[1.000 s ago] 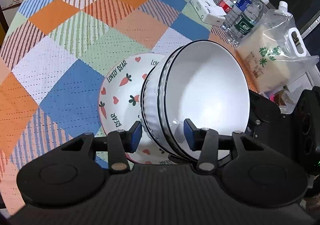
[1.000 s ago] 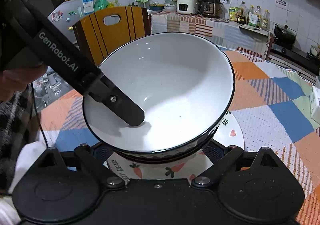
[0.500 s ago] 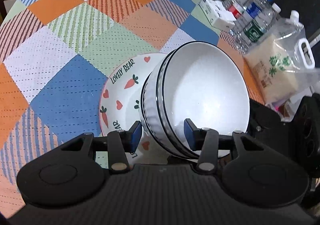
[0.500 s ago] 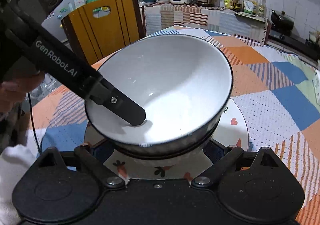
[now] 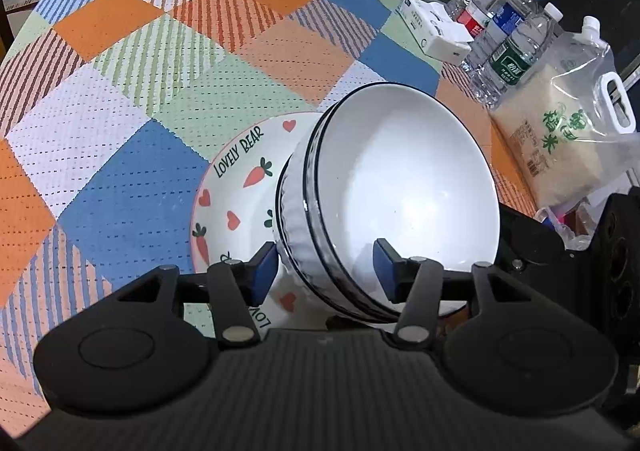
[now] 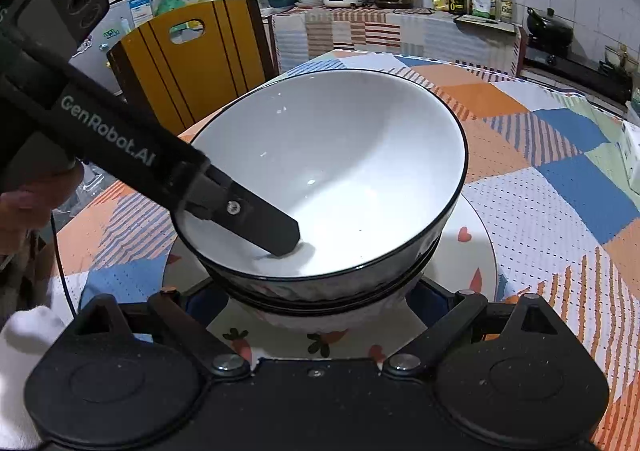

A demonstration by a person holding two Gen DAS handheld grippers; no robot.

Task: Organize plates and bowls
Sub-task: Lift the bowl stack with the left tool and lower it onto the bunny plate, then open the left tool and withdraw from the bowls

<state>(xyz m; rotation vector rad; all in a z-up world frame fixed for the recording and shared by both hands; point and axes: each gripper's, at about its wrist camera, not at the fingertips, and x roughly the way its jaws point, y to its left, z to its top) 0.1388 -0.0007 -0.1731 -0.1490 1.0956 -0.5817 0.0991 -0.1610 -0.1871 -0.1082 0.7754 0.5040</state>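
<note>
Stacked bowls: two nested white bowls with dark rims, standing on the carrot-print plate, toward the side of the plate nearer the bottles. They look tilted in the left wrist view, but that may be the lens; the right wrist view shows the base seated on the plate. Plate lies flat on the checked cloth of the surface. Left tool: jaws straddle the near wall of the bowls, one blue pad outside the ribbed wall, the other inside the top bowl, and they are opening; the outer pad reads as just off the wall, the inner one is clear of it, so no grip. Right tool: jaws stand wide on either side of the lower bowl's base; pads mostly hidden under the rim, so whether they press on it I cannot tell. Step in hand, by judgement: release after setting the bowl stack onto the plate. Next move calls for: left jaws to clear the wall fully, then a lift of the inner finger straight out along the wall so the rim is not caught; the right tool to back off without nudging the base. Beyond the plate, well apart: water bottles, a rice bag, a white box. Risk: stack sits off-centre, a drag could slide it.
</note>
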